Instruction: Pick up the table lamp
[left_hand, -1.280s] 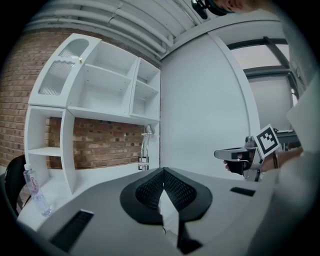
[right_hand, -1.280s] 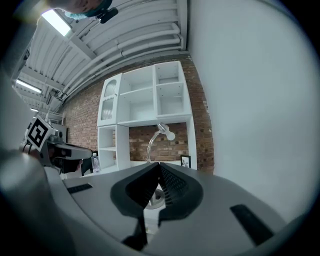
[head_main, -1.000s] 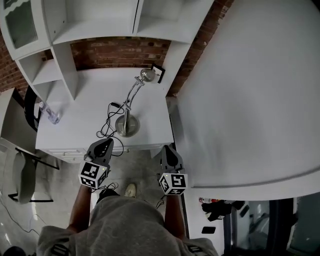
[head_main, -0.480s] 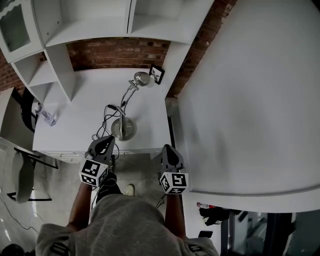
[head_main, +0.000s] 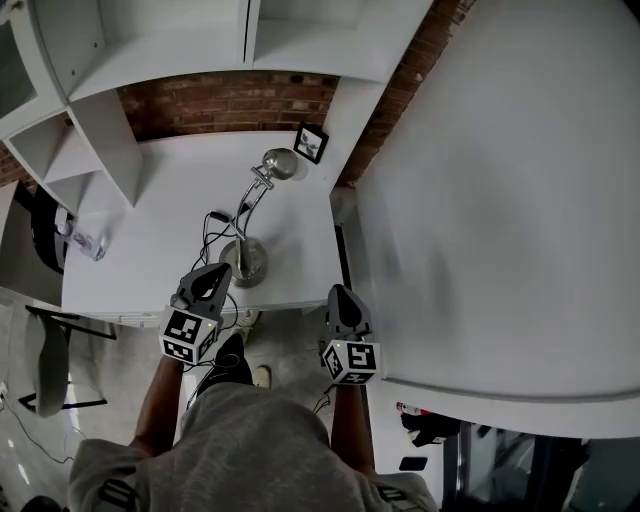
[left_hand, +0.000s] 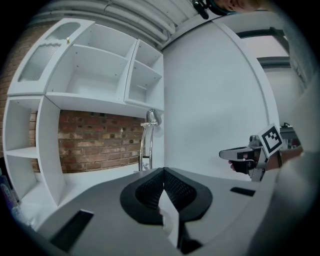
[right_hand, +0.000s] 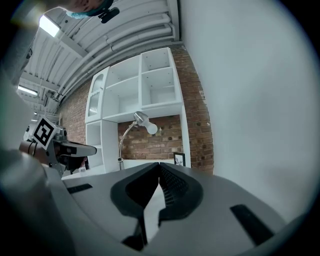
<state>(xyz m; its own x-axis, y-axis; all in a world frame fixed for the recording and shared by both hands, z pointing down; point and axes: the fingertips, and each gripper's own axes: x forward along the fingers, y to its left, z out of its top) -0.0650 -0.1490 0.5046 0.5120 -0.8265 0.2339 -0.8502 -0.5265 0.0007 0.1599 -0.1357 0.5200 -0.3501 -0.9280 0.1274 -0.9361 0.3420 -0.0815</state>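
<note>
Lamp (head_main: 250, 262): stands on the desk (head_main: 150, 230).
Left gripper (head_main: 212, 274): fingers together, empty, near the lamp.
Right gripper (head_main: 339, 292): fingers together, empty.

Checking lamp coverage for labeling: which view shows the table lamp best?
The head view: the table lamp shows from base to head, with its cord. Both gripper views catch only its arm and head, with the base out of sight.

White desk (head_main: 150, 190): lamp (head_main: 247, 261), cable (head_main: 211, 238), picture frame (head_main: 311, 141), bottle (head_main: 86, 243).
</note>
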